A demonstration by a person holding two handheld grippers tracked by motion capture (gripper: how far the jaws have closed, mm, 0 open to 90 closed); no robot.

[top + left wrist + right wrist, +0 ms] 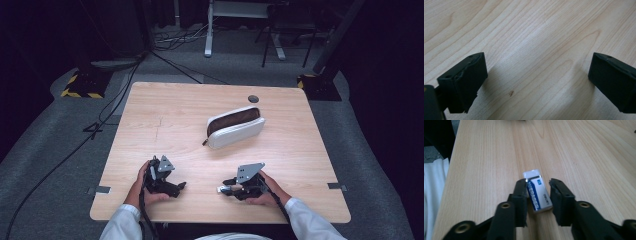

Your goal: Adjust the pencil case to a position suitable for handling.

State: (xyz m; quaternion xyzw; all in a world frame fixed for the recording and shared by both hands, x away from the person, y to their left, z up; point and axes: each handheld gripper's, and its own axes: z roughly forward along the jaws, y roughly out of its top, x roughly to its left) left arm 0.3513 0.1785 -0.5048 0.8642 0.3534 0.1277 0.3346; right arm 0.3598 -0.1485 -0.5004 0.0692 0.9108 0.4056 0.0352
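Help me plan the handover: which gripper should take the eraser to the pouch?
Right. The right gripper already has the eraser between its jaws; the left gripper is open over bare table.

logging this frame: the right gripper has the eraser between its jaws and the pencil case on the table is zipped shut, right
Not quite. The pencil case is open, not zipped shut: the high view shows its dark inside along the top. The rest holds: the right gripper view shows the eraser between the jaws of the right gripper, with the case lying on the table.
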